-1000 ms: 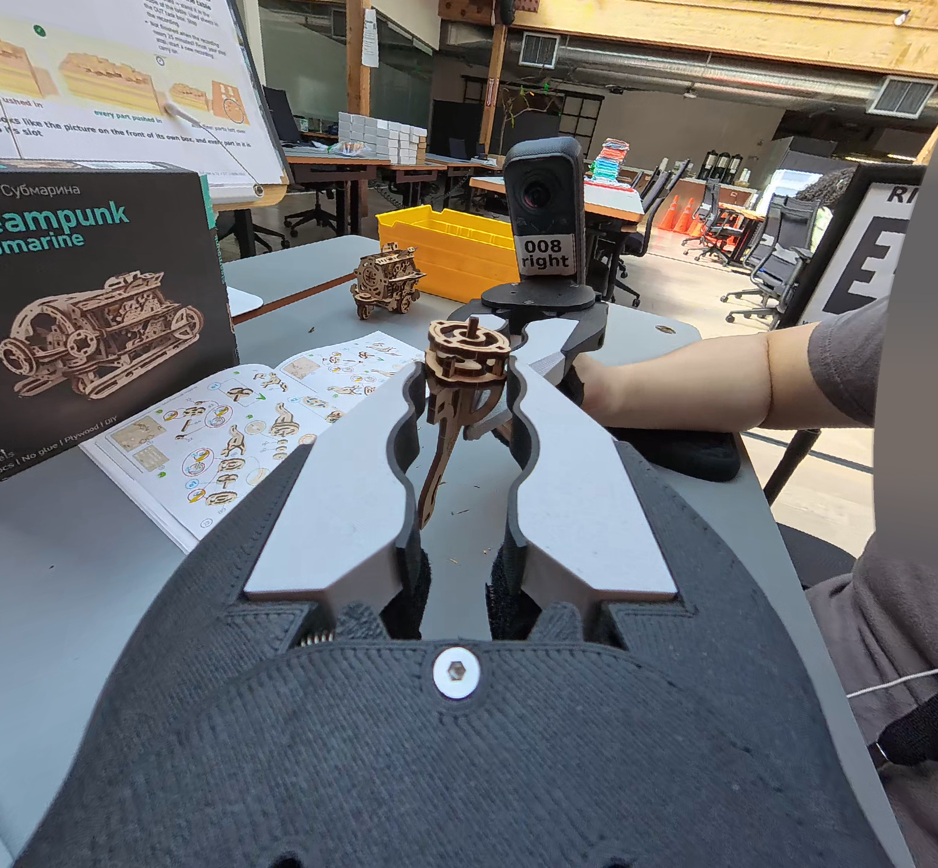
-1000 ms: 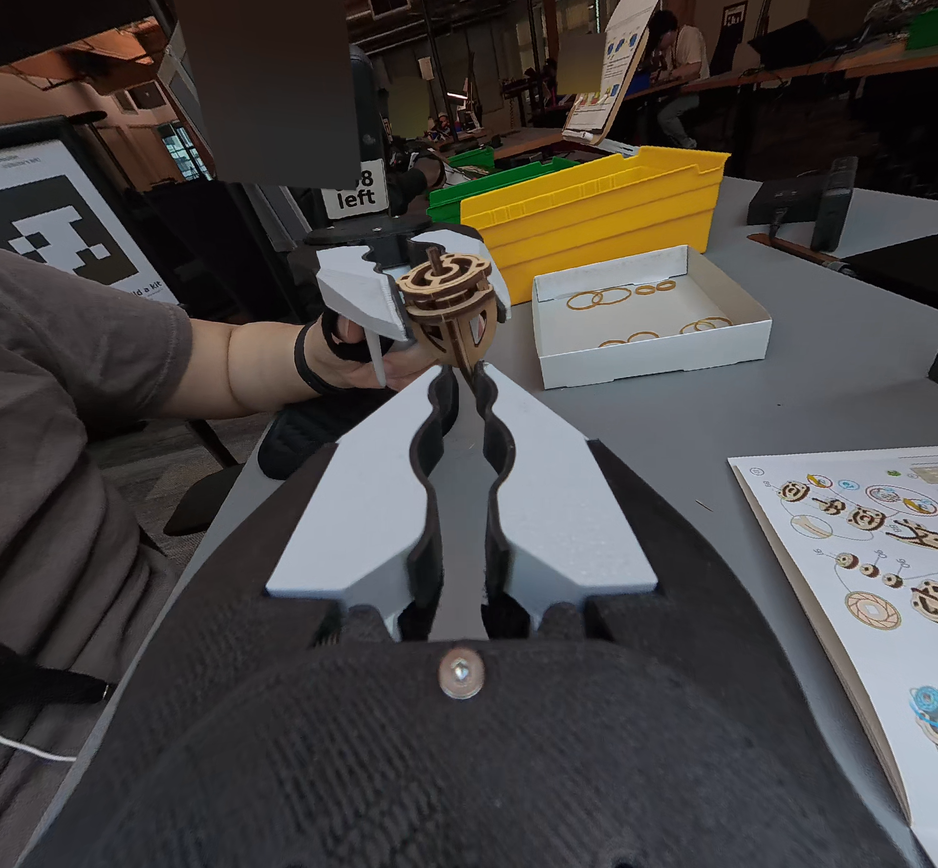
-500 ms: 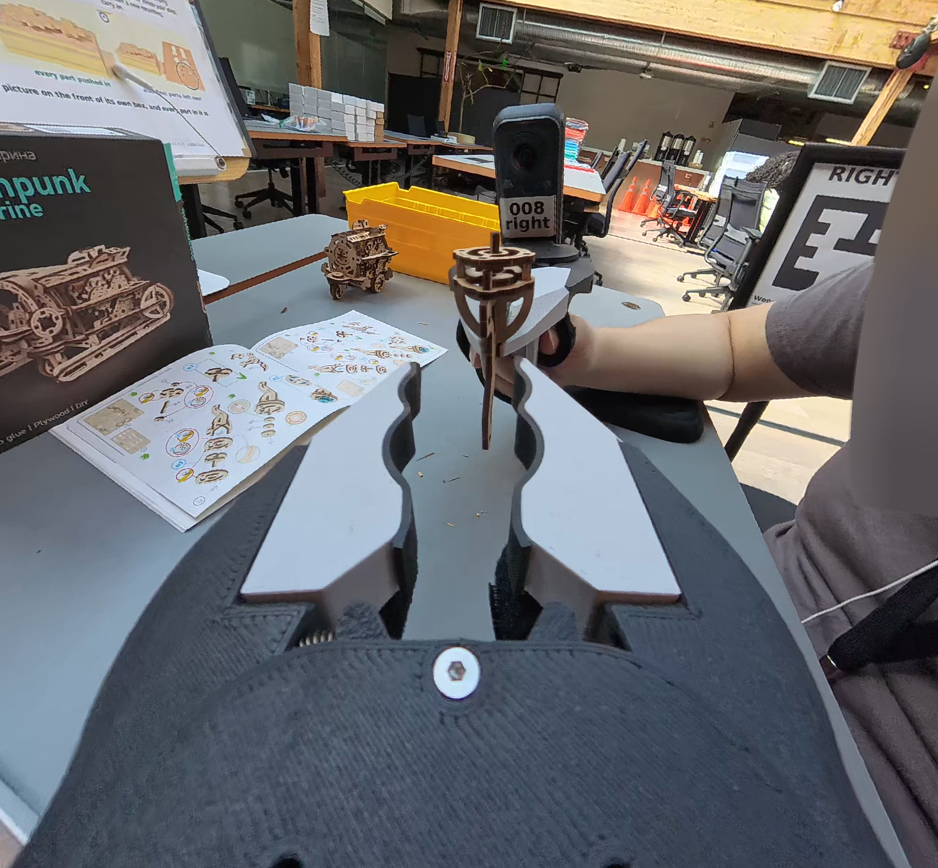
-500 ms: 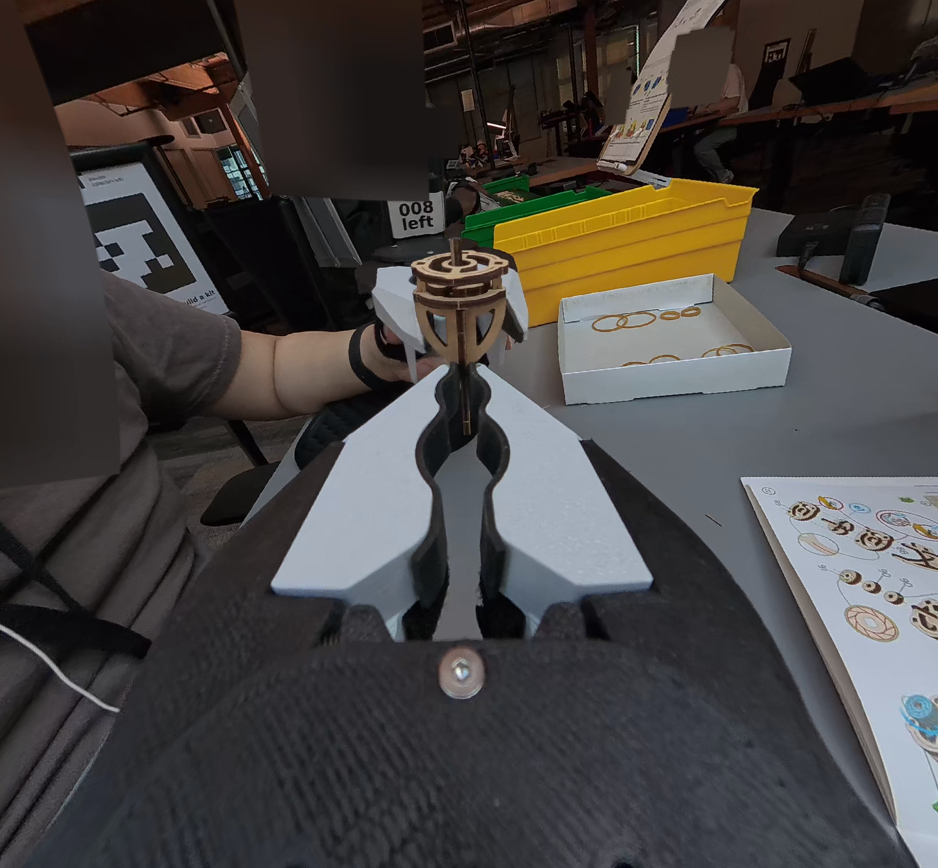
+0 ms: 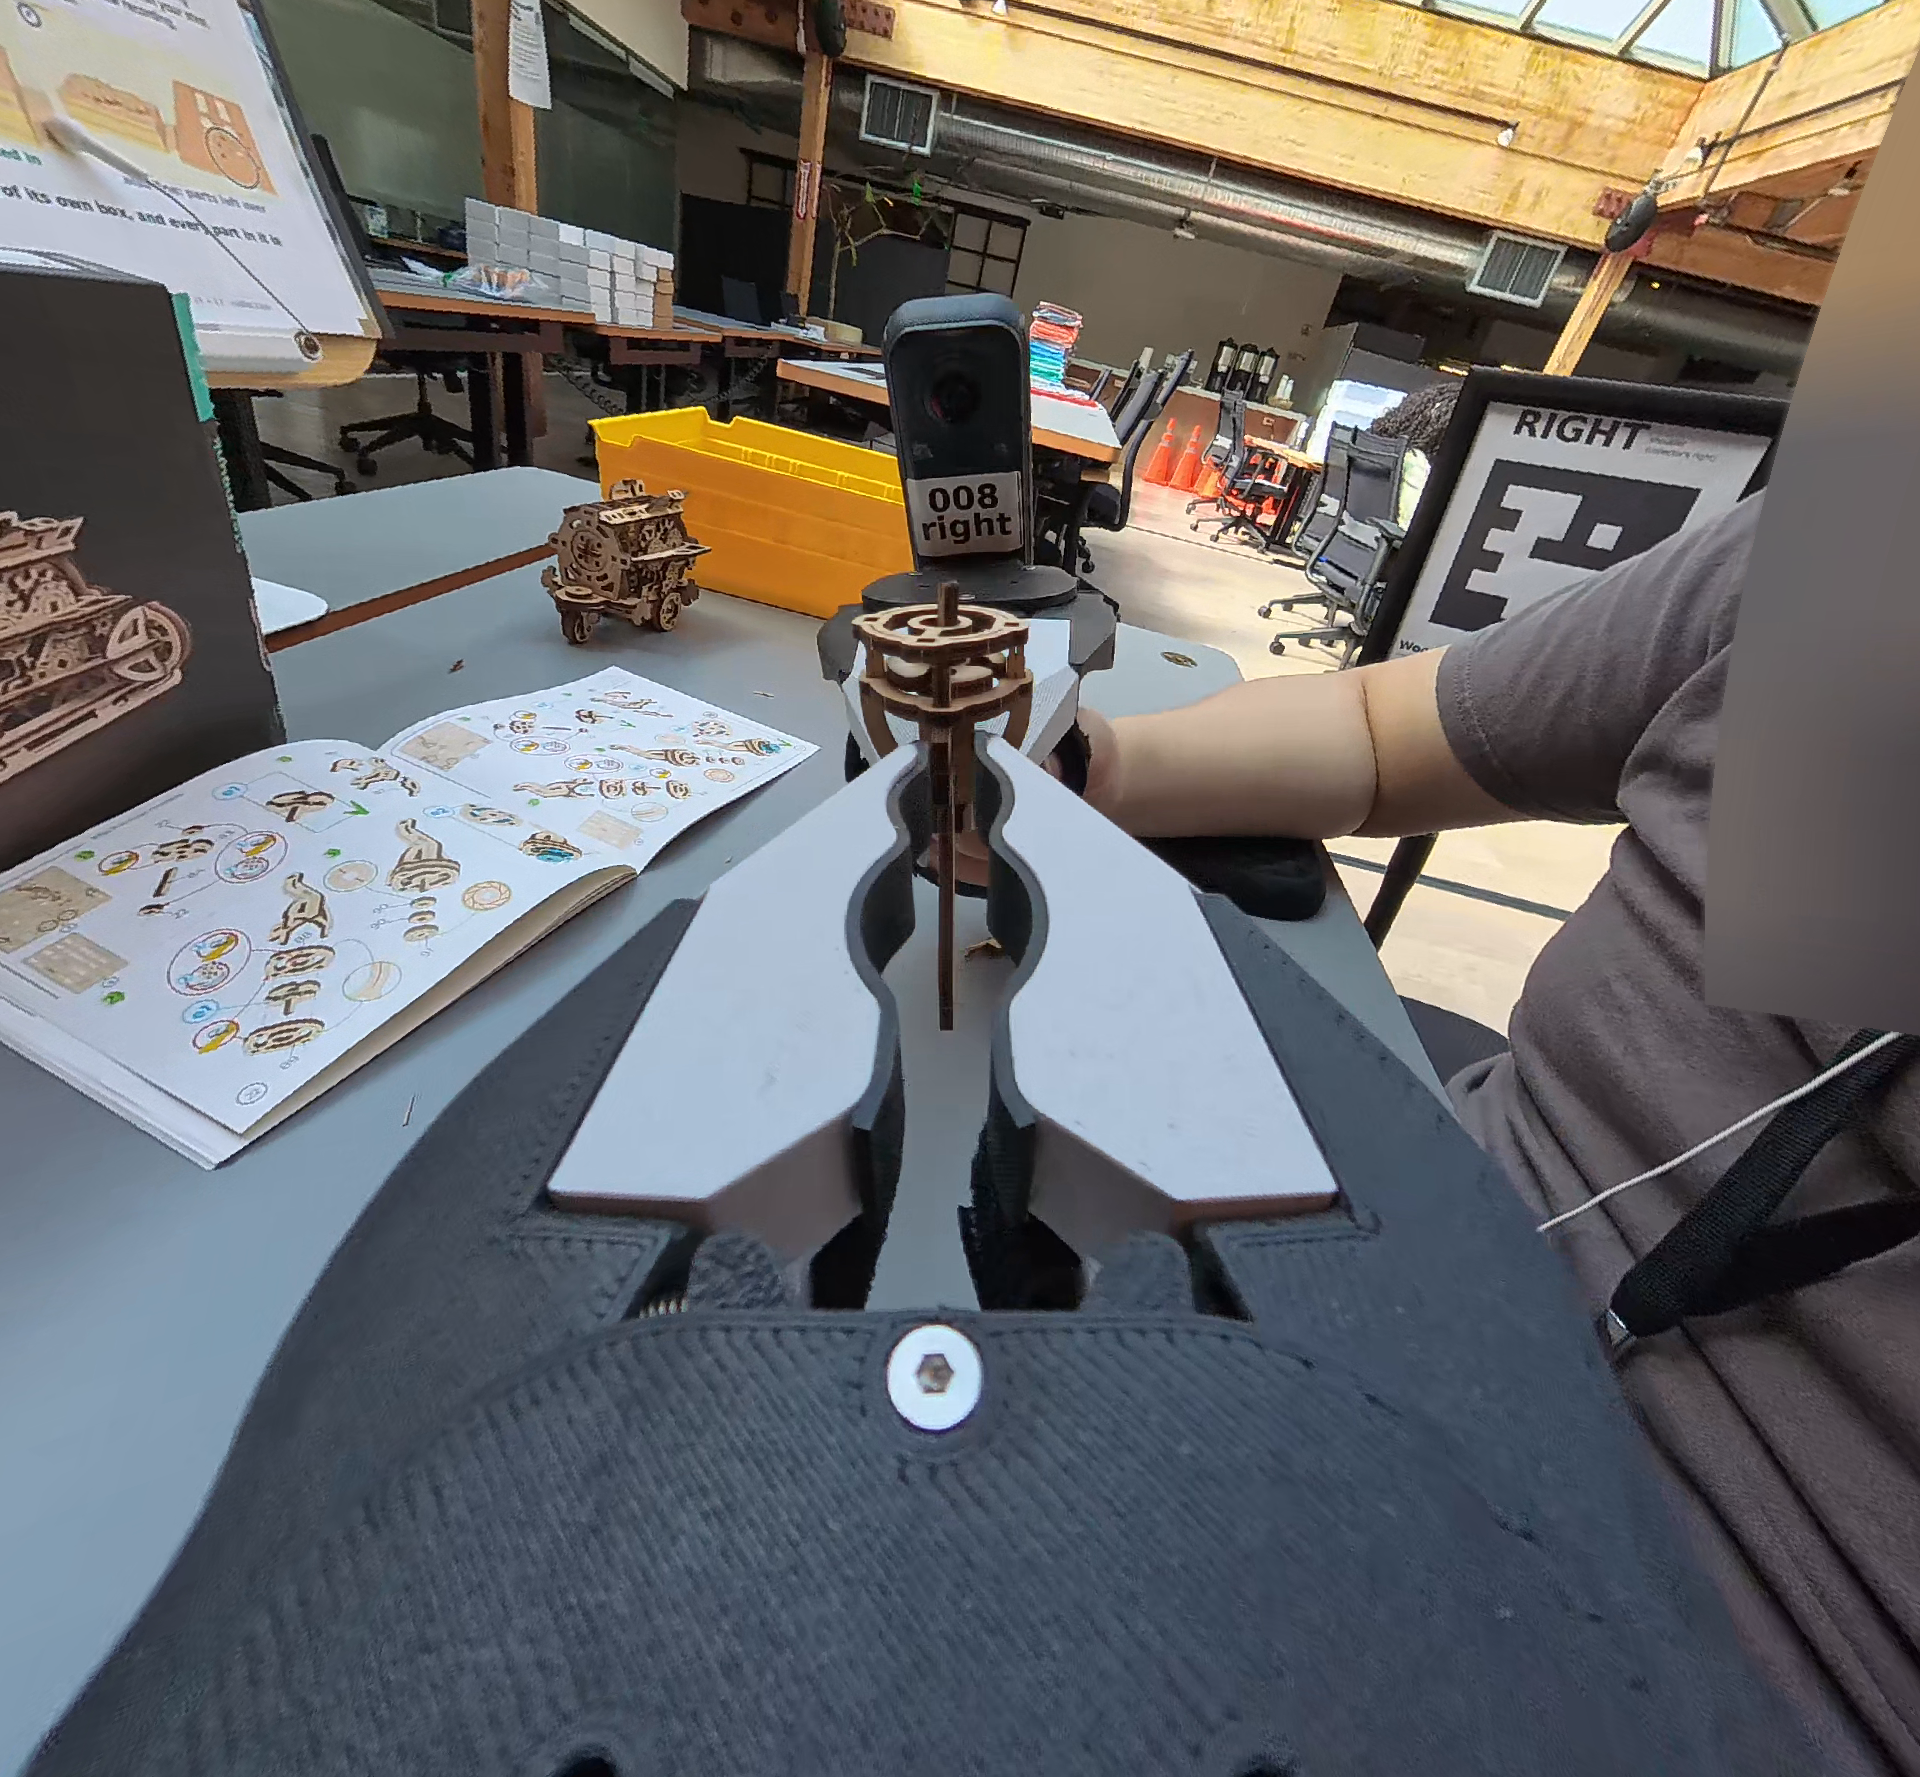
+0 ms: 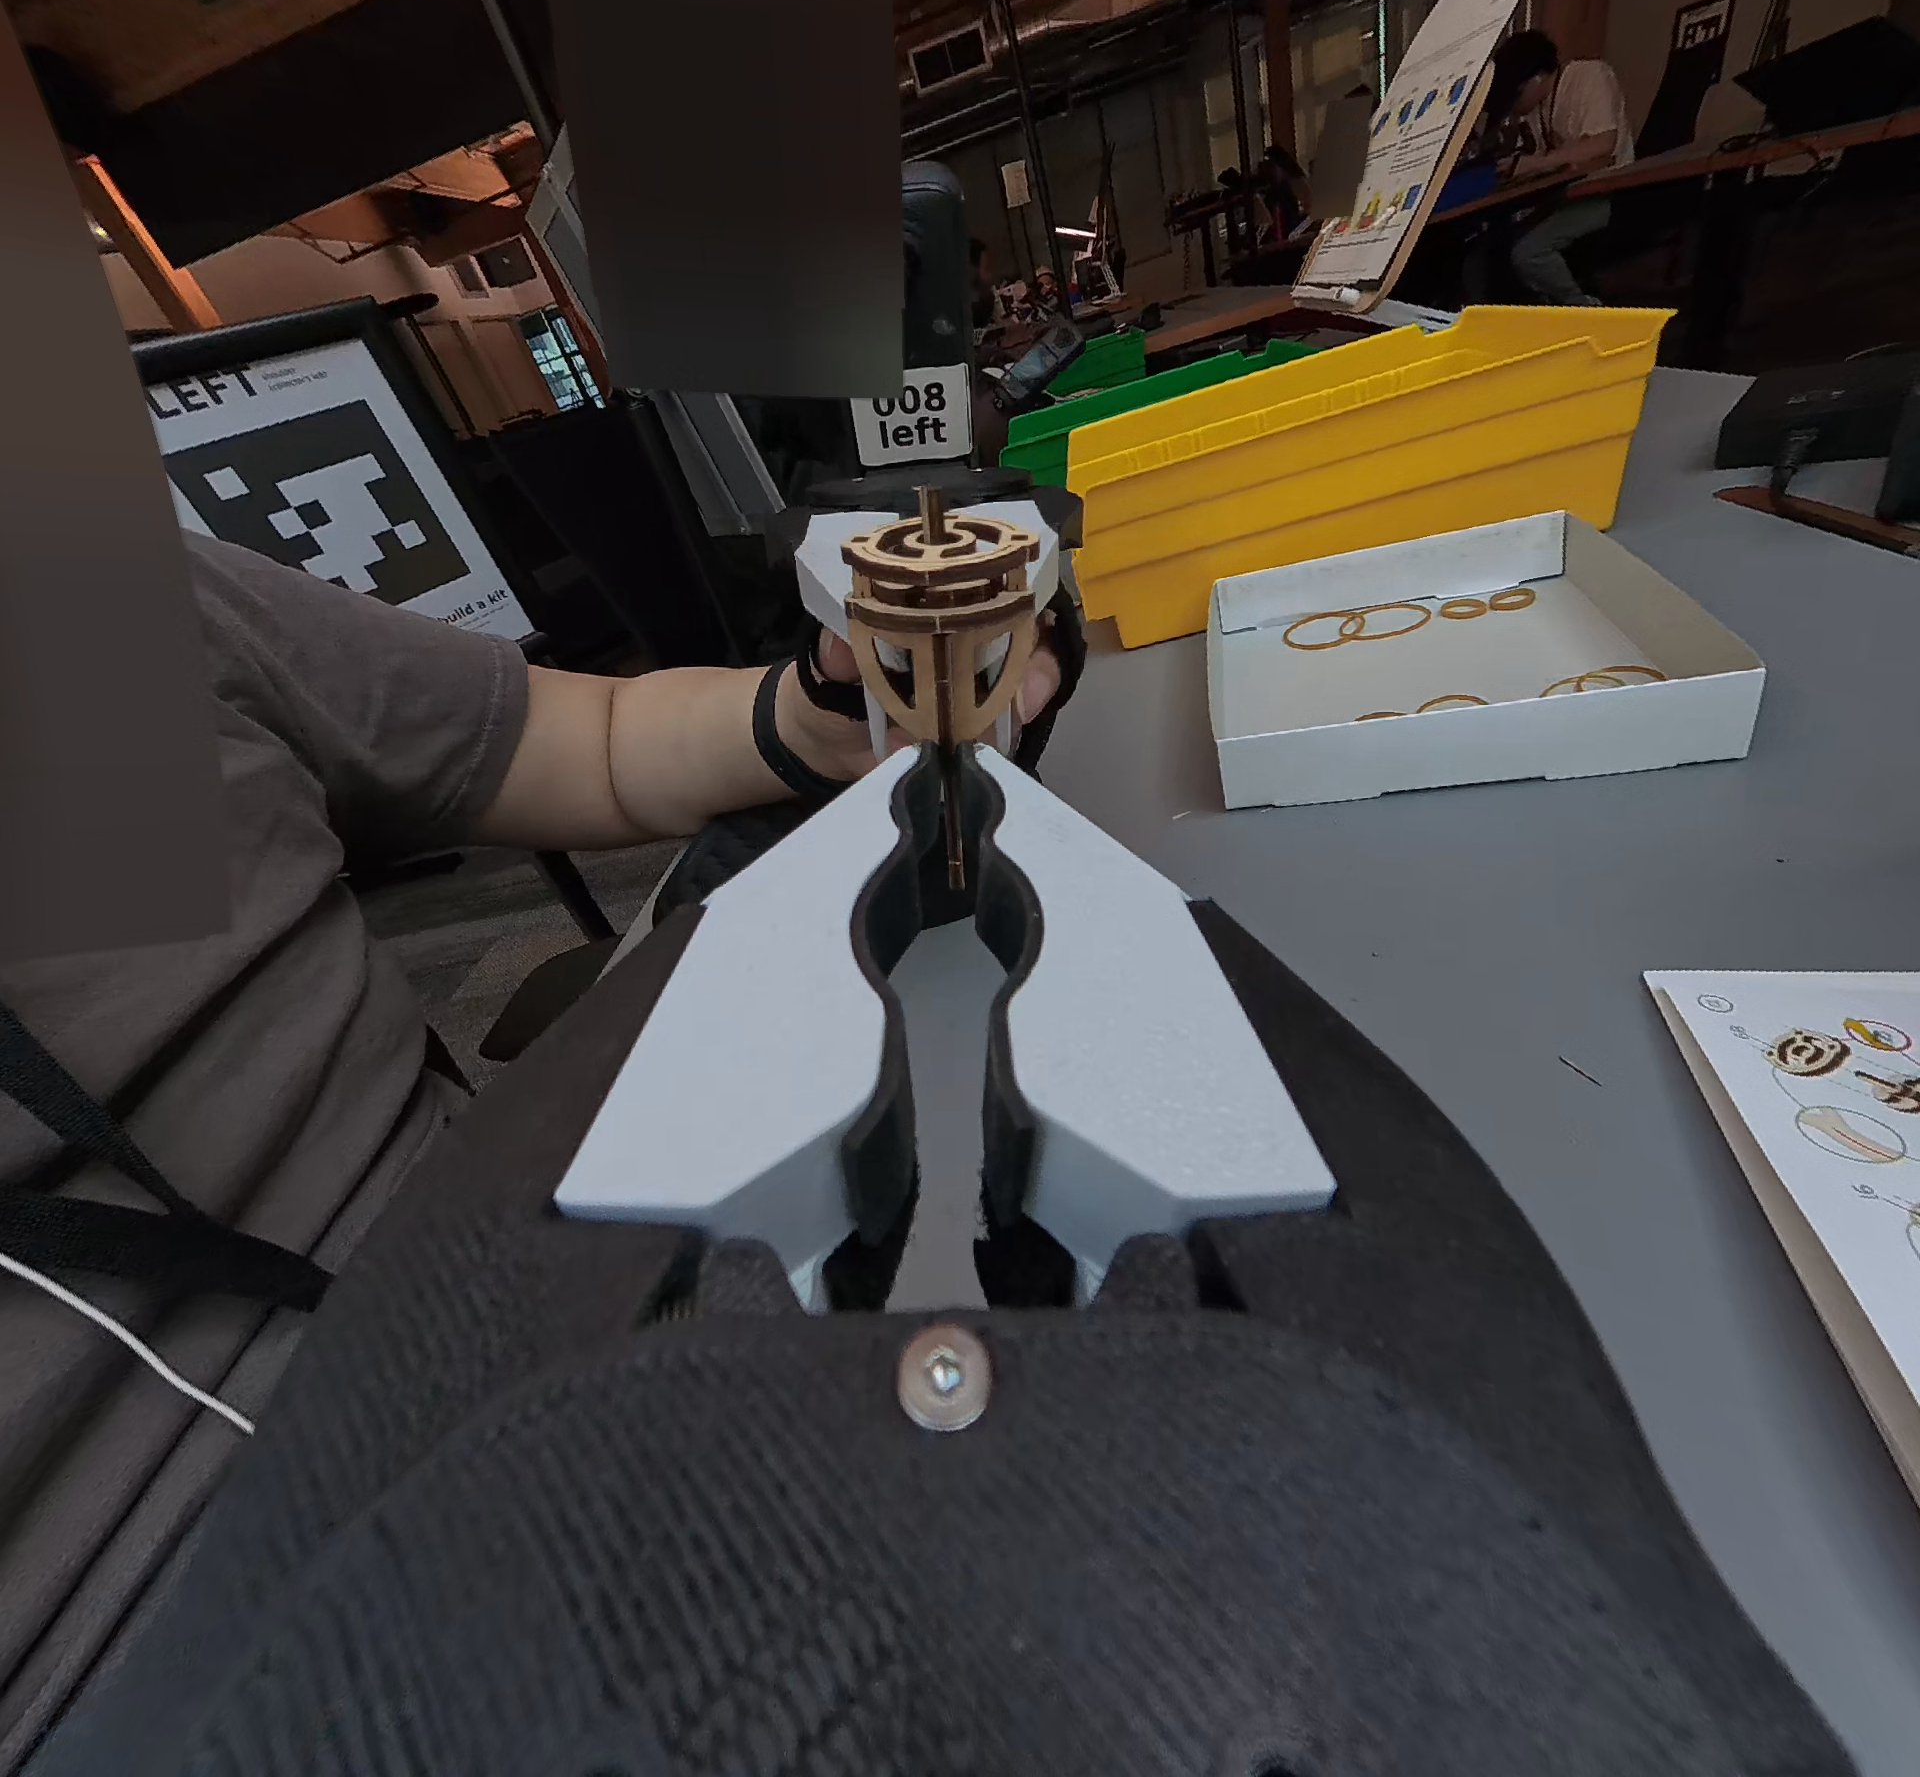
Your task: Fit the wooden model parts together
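A small wooden sub-assembly [image 5: 940, 667], with a ringed round head on a thin flat stem, stands upright in the air above the grey table [image 5: 156, 1312]. My left gripper [image 5: 945, 771] is shut on its stem just under the head. My right gripper [image 6: 943, 766] faces it from the other side and is shut on the same stem, below the head [image 6: 940, 605]. Each view shows the other gripper's white fingers behind the head: the right one in the left wrist view [image 5: 1049, 699], the left one in the right wrist view [image 6: 821, 574].
An open instruction booklet [image 5: 395, 875], a black kit box [image 5: 94, 564], a finished wooden model [image 5: 621, 553] and a yellow bin [image 5: 758, 501] lie to the left. A white tray with rubber bands [image 6: 1486, 751] and a green bin [image 6: 1132, 377] lie to the right. The person's forearm [image 5: 1247, 761] crosses behind. My left and right fingertips are right by each other.
One second ago the left gripper held the tilted part. Half a second ago it stood open while the right held it. Now the left has shut on the stem again, part upright.
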Available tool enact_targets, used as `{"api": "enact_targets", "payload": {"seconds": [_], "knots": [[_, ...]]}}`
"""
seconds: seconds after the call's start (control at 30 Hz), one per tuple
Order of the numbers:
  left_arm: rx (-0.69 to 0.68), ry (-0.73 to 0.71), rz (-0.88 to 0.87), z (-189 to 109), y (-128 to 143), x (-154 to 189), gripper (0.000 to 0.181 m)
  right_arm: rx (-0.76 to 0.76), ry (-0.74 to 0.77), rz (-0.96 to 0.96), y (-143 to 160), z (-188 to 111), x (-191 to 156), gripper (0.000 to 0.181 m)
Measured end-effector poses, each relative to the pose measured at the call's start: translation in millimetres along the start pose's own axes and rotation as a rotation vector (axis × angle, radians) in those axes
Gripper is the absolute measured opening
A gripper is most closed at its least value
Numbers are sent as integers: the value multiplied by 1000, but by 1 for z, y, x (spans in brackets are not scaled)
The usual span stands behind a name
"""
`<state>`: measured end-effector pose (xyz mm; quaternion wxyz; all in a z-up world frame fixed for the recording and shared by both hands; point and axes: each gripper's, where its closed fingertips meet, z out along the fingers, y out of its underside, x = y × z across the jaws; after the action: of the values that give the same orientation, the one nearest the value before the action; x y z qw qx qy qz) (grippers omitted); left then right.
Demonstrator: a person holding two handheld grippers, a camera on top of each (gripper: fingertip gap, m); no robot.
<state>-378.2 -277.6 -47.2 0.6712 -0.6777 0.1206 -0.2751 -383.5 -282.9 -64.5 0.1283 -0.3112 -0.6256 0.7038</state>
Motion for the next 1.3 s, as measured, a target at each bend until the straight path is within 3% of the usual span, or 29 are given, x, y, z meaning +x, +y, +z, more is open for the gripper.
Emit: {"api": "enact_targets", "payload": {"seconds": [0.27,0.37,0.6,0.8,1.0,1.3], "knots": [[-24,13,93,-1,11,-1,0,-41,-1,-48,9,2,1,2],[-41,12,152,2,21,-4,0,-86,1,-43,12,-6,3,36],[-59,27,227,10,36,-5,0,18,91,-115,-16,-27,2,52],[-59,34,357,12,45,-6,0,-5,101,-214,-10,-21,-5,53],[-95,69,316,16,53,-3,0,-52,81,-239,5,-16,-5,45],[-81,73,296,15,51,-4,0,-36,82,-194,1,-20,-2,42]]}}
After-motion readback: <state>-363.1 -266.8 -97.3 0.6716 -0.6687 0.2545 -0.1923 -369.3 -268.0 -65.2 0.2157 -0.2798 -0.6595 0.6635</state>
